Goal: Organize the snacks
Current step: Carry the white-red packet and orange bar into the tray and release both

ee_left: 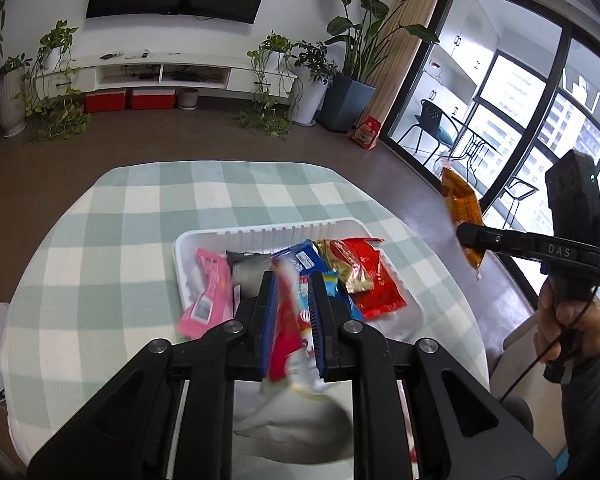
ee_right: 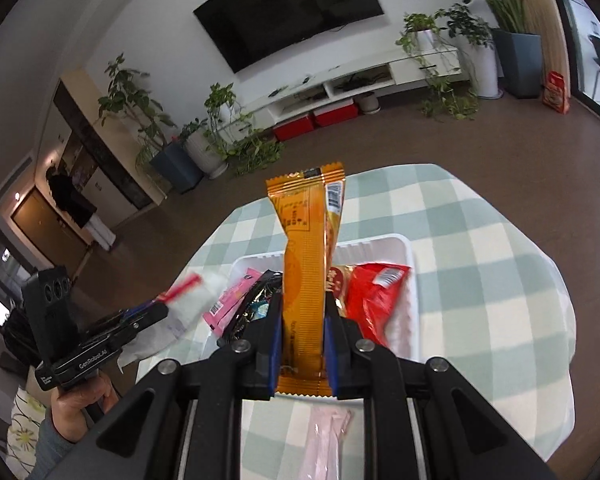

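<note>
Holding one packet in each gripper above the white tray.
Left gripper pinches a blurred red-white packet, print unreadable; right gripper clamps an orange packet, hiding tray contents behind.

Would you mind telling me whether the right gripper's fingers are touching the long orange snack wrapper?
Touching. The right wrist view shows the right gripper shut on the long orange snack wrapper, both blue pads pressed against its sides.
</note>
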Demonstrator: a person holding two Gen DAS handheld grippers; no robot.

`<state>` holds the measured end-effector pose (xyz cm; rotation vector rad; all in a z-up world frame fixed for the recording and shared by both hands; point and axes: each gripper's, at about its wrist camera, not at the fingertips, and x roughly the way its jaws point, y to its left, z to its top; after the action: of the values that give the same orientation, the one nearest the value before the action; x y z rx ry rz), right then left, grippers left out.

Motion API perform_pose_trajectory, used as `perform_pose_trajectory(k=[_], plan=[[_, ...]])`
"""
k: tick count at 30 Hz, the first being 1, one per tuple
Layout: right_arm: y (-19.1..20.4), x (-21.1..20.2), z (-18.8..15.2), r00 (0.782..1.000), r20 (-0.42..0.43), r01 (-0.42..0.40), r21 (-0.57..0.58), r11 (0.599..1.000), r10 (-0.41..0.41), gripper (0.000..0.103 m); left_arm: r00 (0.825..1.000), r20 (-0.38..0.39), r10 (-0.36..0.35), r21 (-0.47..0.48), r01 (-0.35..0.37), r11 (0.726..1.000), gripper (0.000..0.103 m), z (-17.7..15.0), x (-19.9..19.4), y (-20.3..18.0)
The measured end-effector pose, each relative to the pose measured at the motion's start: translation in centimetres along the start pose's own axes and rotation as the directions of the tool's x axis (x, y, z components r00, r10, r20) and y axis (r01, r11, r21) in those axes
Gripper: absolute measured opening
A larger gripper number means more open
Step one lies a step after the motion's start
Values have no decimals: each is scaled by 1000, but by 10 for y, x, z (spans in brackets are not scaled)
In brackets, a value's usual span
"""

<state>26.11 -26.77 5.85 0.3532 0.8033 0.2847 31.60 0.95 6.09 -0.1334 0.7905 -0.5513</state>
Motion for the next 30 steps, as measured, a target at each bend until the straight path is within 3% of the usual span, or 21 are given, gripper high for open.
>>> perform_pose_trajectory(k=[3, 8, 13, 15, 16, 17, 19, 22, 25, 26, 30], plan=[[10, 35, 6, 998, -60, 1, -30, 1000, -3, 20, 999, -52, 5, 4, -5, 1000, 8, 1, 33, -1], [13, 77, -6, 991, -131, 12, -27, 1000, -15, 20, 997, -80, 0, -22, -2, 1000, 8, -22, 65, 12], [13, 89, -18, 987, -156, 25, -53, 998, -33, 20, 995, -96, 19, 22, -17, 1000, 9, -43, 57, 12], [11, 88, -21, 988, -153, 18, -52, 998, -26, 20, 991, -116, 73, 54, -67, 996, 14, -55, 52, 5], [12, 86, -23, 989, -148, 18, -57, 998, -26, 20, 989, -122, 87, 68, -79, 995, 28, -62, 50, 0], [11, 86, -26, 989, -149, 15, -58, 998, -24, 20, 986, -132, 101, 90, -90, 992, 64, -68, 50, -6], [11, 87, -32, 988, -156, 9, -56, 998, -17, 20, 976, -142, 163, 157, -141, 977, 103, -82, 52, -20], [10, 89, -41, 985, -170, 4, -48, 999, -12, 20, 959, -181, 217, 208, -178, 962, 103, -90, 67, -29], [7, 88, -48, 985, -171, -1, -34, 999, -5, 20, 953, -205, 225, 225, -178, 958, 99, -91, 80, -28], [6, 87, -49, 985, -172, -2, -31, 1000, -4, 20, 946, -228, 233, 232, -179, 956, 81, -91, 87, -27], [2, 84, -50, 986, -167, -6, -20, 1000, 3, 20, 950, -250, 187, 231, -129, 964, 53, -93, 92, -30]])
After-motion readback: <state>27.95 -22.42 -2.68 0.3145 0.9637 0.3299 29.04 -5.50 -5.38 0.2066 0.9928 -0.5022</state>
